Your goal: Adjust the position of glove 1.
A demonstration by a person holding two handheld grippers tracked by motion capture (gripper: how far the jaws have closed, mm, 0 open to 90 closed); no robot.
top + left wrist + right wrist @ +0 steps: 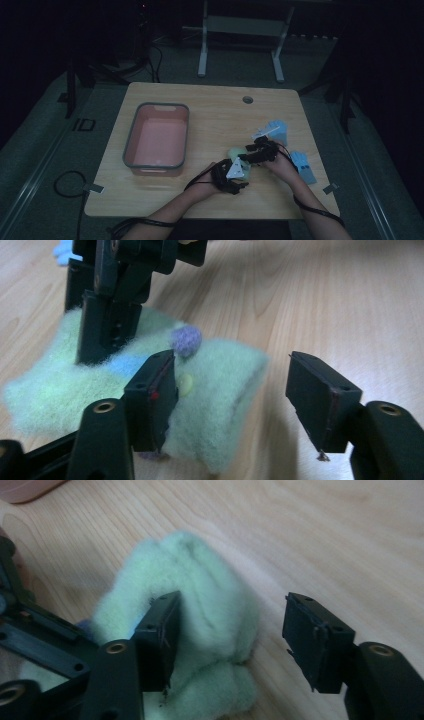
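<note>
A pale green fuzzy cloth item (237,153) lies folded on the wooden table (210,115), near its front right. In the left gripper view the cloth (220,385) carries a purple pom-pom (186,339), a small yellowish button and a blue patch. My left gripper (235,375) is open, one jaw over the cloth's end and the other over bare wood. My right gripper (232,612) is open too, its near jaw against the folded cloth (200,590) and the far jaw clear of it. In the high view the left gripper (231,176) and right gripper (257,151) meet at the cloth.
A pink bin with a grey rim (131,135) stands on the table's left half. Light blue cloth pieces lie at the right (276,131) and by the right forearm (304,168). A cable hole (247,99) sits near the far edge. Cables trail off the front edge.
</note>
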